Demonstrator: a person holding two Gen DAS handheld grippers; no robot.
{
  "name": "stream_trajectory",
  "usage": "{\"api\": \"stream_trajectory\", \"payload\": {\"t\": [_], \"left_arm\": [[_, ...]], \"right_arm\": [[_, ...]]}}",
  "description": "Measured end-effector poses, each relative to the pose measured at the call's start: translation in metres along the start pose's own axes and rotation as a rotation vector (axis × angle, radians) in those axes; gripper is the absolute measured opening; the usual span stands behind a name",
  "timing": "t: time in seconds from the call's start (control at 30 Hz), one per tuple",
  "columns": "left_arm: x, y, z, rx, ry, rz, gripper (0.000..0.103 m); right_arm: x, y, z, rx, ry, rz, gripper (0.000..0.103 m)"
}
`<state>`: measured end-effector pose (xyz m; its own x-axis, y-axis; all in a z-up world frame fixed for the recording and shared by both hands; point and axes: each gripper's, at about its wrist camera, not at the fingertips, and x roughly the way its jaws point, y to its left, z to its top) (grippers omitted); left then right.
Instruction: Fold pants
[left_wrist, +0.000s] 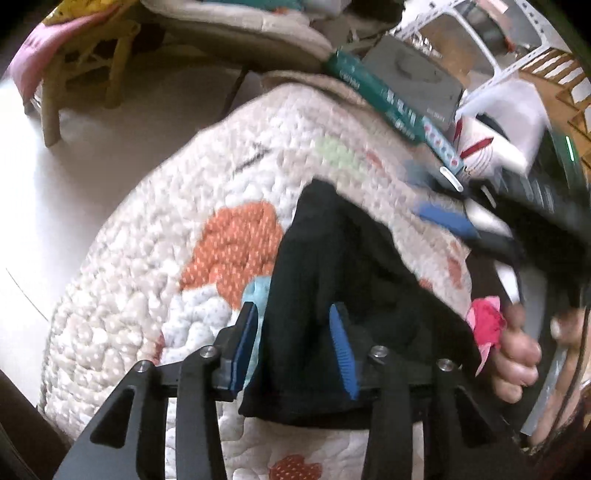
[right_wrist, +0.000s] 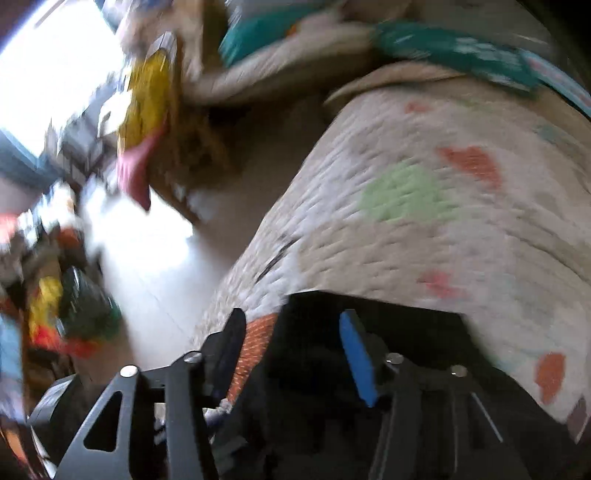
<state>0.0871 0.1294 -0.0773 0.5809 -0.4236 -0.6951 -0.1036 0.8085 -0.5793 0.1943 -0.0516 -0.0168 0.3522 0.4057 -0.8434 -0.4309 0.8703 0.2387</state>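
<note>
The black pants (left_wrist: 343, 266) lie bunched on a quilted cream cover with orange and green patches (left_wrist: 207, 206). My left gripper (left_wrist: 295, 332) is open, its blue pads apart, with a fold of the pants lying between them and over the right pad. The right gripper (left_wrist: 491, 229) shows blurred at the right of the left wrist view, above the pants, its jaw state unclear there. In the right wrist view, which is motion-blurred, my right gripper (right_wrist: 295, 350) is open with black pants fabric (right_wrist: 325, 369) between and below its fingers, over the quilt (right_wrist: 424, 221).
A green book (left_wrist: 373, 92), a grey box (left_wrist: 413, 77) and a white bag (left_wrist: 495, 122) lie at the quilt's far edge. A yellow wooden chair (left_wrist: 85, 62) stands on the pale floor (left_wrist: 55, 184) to the left. A hand (left_wrist: 517, 354) holds the right gripper's handle.
</note>
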Motion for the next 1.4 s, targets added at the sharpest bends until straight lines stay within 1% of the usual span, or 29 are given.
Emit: {"api": "stream_trajectory", "payload": {"t": [0.07, 0.1, 0.13, 0.17, 0.2, 0.23, 0.27, 0.3, 0.37, 0.4, 0.43, 0.47, 0.5, 0.53, 0.57, 0.6, 0.63, 0.67, 0.73, 0.77, 0.83, 0.93, 1.0, 1.07, 1.17, 1.23, 1.33, 1.4], "left_arm": [[-0.005, -0.001, 0.001, 0.032, -0.021, 0.01, 0.04], [-0.005, -0.007, 0.0, 0.068, -0.025, 0.026, 0.041], [-0.002, -0.015, -0.003, 0.106, -0.023, 0.043, 0.041], [-0.001, -0.019, -0.005, 0.135, -0.02, 0.058, 0.041], [0.005, -0.026, -0.001, 0.163, -0.016, 0.075, 0.041], [0.008, -0.032, -0.006, 0.207, -0.013, 0.101, 0.043], [0.013, -0.042, -0.012, 0.236, -0.01, 0.118, 0.049], [0.018, -0.046, -0.015, 0.278, -0.001, 0.139, 0.054], [0.027, -0.052, -0.016, 0.317, 0.009, 0.179, 0.054], [0.03, -0.053, -0.018, 0.324, 0.012, 0.195, 0.054], [0.029, -0.052, -0.018, 0.322, 0.015, 0.196, 0.054], [0.026, -0.051, -0.015, 0.311, 0.017, 0.186, 0.054], [0.021, -0.052, -0.013, 0.304, 0.017, 0.168, 0.054], [0.015, -0.056, -0.011, 0.302, 0.012, 0.143, 0.054], [0.008, -0.064, -0.009, 0.314, 0.003, 0.115, 0.054], [0.004, -0.073, -0.006, 0.336, -0.005, 0.093, 0.054], [0.001, -0.087, -0.004, 0.369, -0.008, 0.07, 0.054], [0.0, -0.102, -0.003, 0.415, -0.003, 0.045, 0.055], [0.007, -0.137, -0.001, 0.5, 0.028, -0.009, 0.057], [0.012, -0.15, -0.001, 0.524, 0.045, -0.03, 0.057], [0.032, -0.183, -0.001, 0.568, 0.108, -0.087, 0.058], [0.074, -0.234, -0.003, 0.601, 0.234, -0.17, 0.059], [0.097, -0.257, -0.011, 0.615, 0.293, -0.198, 0.059], [0.122, -0.283, -0.024, 0.662, 0.34, -0.218, 0.059], [0.154, -0.315, -0.047, 0.76, 0.403, -0.216, 0.059], [0.175, -0.331, -0.063, 0.813, 0.458, -0.217, 0.06], [0.196, -0.344, -0.081, 0.887, 0.509, -0.21, 0.059], [0.21, -0.351, -0.091, 0.937, 0.536, -0.184, 0.059]], "right_arm": [[-0.041, -0.034, -0.013, 0.073, -0.069, -0.044, 0.06], [-0.052, -0.043, -0.021, 0.086, -0.082, -0.071, 0.06], [-0.066, -0.058, -0.037, 0.108, -0.095, -0.112, 0.06], [-0.07, -0.064, -0.047, 0.124, -0.095, -0.127, 0.06], [-0.074, -0.072, -0.062, 0.143, -0.084, -0.134, 0.06], [-0.072, -0.077, -0.078, 0.16, -0.066, -0.137, 0.06], [-0.07, -0.079, -0.091, 0.166, -0.053, -0.144, 0.06], [-0.063, -0.077, -0.107, 0.164, -0.039, -0.158, 0.06], [-0.045, -0.072, -0.13, 0.146, -0.01, -0.185, 0.06], [-0.033, -0.068, -0.139, 0.122, 0.016, -0.229, 0.06], [-0.022, -0.067, -0.147, 0.091, 0.033, -0.287, 0.06], [-0.022, -0.062, -0.149, 0.057, -0.002, -0.308, 0.06], [-0.029, -0.06, -0.152, 0.04, -0.018, -0.322, 0.06], [-0.041, -0.061, -0.155, 0.052, -0.037, -0.314, 0.06], [-0.054, -0.063, -0.156, 0.071, -0.071, -0.288, 0.06], [-0.071, -0.068, -0.16, 0.103, -0.126, -0.256, 0.06], [-0.096, -0.077, -0.167, 0.156, -0.2, -0.241, 0.061], [-0.115, -0.089, -0.173, 0.203, -0.248, -0.248, 0.062], [-0.14, -0.109, -0.187, 0.29, -0.321, -0.276, 0.062], [-0.151, -0.12, -0.197, 0.34, -0.353, -0.291, 0.062], [-0.166, -0.144, -0.217, 0.464, -0.402, -0.31, 0.062], [-0.17, -0.174, -0.243, 0.634, -0.423, -0.299, 0.062], [-0.166, -0.185, -0.243, 0.689, -0.42, -0.284, 0.062], [-0.159, -0.194, -0.247, 0.74, -0.414, -0.253, 0.062], [-0.146, -0.202, -0.255, 0.791, -0.392, -0.241, 0.062], [-0.144, -0.205, -0.259, 0.796, -0.397, -0.242, 0.062], [-0.143, -0.202, -0.258, 0.78, -0.4, -0.265, 0.063], [-0.137, -0.202, -0.258, 0.777, -0.401, -0.274, 0.063]]}}
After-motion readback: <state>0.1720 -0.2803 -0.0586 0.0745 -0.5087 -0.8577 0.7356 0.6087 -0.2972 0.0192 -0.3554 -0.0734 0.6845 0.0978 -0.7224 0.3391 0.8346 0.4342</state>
